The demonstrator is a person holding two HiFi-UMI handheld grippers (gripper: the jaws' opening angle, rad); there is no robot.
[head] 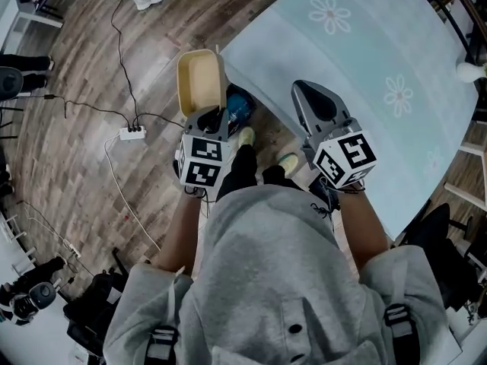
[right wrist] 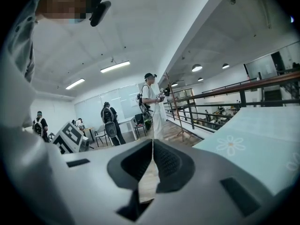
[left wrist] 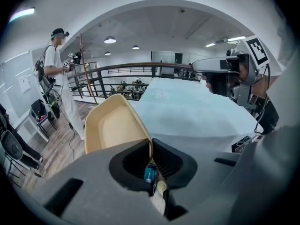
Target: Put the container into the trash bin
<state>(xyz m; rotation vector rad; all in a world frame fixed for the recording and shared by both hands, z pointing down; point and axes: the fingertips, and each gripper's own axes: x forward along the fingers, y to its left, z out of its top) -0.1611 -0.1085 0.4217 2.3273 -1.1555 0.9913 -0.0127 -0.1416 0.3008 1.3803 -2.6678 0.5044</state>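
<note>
On the left, the wooden plank floor (head: 84, 74) carried a white power strip (head: 132, 133) with a black cable (head: 118, 29) trailing away from it across the boards. In the left gripper view a person in white (left wrist: 58, 64) stood on that floor near a dark railing (left wrist: 122, 74), under round ceiling lamps (left wrist: 110, 40) in a pale, open hall. The left gripper (left wrist: 151, 146) had its jaws closed down on the rim of the container (head: 202, 80), a beige, shallow, empty tray held up in the air beside the table's corner, over the floor and not resting on anything, its open side turned toward the head camera. Just below it, by the table's edge, lay a small blue object (head: 240, 109), too hidden to identify, and next to that the person's light shoes (head: 246, 137) stood on the boards. Further right, the right gripper (right wrist: 152, 146) had its jaws pressed together with nothing between them, and it hovered over the near edge of the table (head: 365, 67). That table filled the right side of the head view, covered in a pale blue cloth printed with white flowers, its surface bare apart from a small white thing at the far right edge that was cut off by the frame. In the right gripper view several more people stood in the background by a large whiteboard wall.
</note>
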